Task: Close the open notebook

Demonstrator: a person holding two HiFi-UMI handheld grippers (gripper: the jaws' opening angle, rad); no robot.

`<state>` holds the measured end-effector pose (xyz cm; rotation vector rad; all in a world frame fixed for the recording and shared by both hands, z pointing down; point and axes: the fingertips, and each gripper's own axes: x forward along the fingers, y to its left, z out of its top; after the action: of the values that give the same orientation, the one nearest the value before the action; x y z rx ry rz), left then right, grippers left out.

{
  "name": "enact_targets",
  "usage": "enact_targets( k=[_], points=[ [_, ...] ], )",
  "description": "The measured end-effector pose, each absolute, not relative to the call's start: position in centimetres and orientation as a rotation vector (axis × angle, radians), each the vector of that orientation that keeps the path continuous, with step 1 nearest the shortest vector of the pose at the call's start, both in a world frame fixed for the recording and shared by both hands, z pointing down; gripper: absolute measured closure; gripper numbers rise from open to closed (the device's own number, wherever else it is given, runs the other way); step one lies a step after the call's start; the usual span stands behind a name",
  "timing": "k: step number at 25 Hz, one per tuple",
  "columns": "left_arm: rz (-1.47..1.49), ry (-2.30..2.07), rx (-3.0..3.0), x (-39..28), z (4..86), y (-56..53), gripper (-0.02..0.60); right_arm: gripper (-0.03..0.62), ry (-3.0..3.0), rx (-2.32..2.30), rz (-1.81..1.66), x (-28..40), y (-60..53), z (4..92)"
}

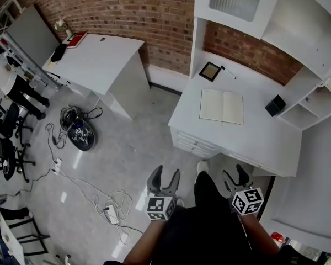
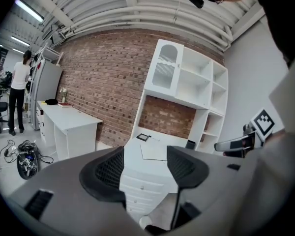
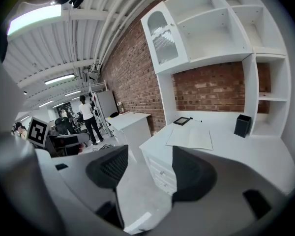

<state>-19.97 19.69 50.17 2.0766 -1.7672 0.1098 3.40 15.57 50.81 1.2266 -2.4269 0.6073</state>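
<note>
Notebook point(image 1: 222, 106) lies open and flat on the white desk point(image 1: 248, 142), well ahead of both grippers. The left gripper point(image 1: 165, 176) and right gripper point(image 1: 235, 175) are held low, close to the person's body, side by side over the grey floor point(image 1: 132, 148). Each has its jaws apart with nothing between them, and both point toward the desk. A brick wall point(image 1: 154, 15) stands behind the desk, and white shelves point(image 1: 298, 26) rise above it.

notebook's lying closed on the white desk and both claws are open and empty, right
No, the notebook lies open, both pages showing, as the head view shows. The rest holds: it is on the white desk, and the left claw and right claw are open and empty.
</note>
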Motion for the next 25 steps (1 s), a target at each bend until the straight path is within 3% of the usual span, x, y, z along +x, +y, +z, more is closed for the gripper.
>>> enact_targets(
  k=[11, 25],
  points=[
    [0.181, -1.696, 2.083, -14.7, 51.5, 4.7, 0.331, 0.329, -2.407, 1.193, 0.607, 7.8, 1.0, 53.4],
    [0.204, -1.662, 1.996, -11.4, 54.2, -3.9, 0.331, 0.327, -2.393, 0.957, 0.624, 6.6, -7.1, 59.5]
  ],
)
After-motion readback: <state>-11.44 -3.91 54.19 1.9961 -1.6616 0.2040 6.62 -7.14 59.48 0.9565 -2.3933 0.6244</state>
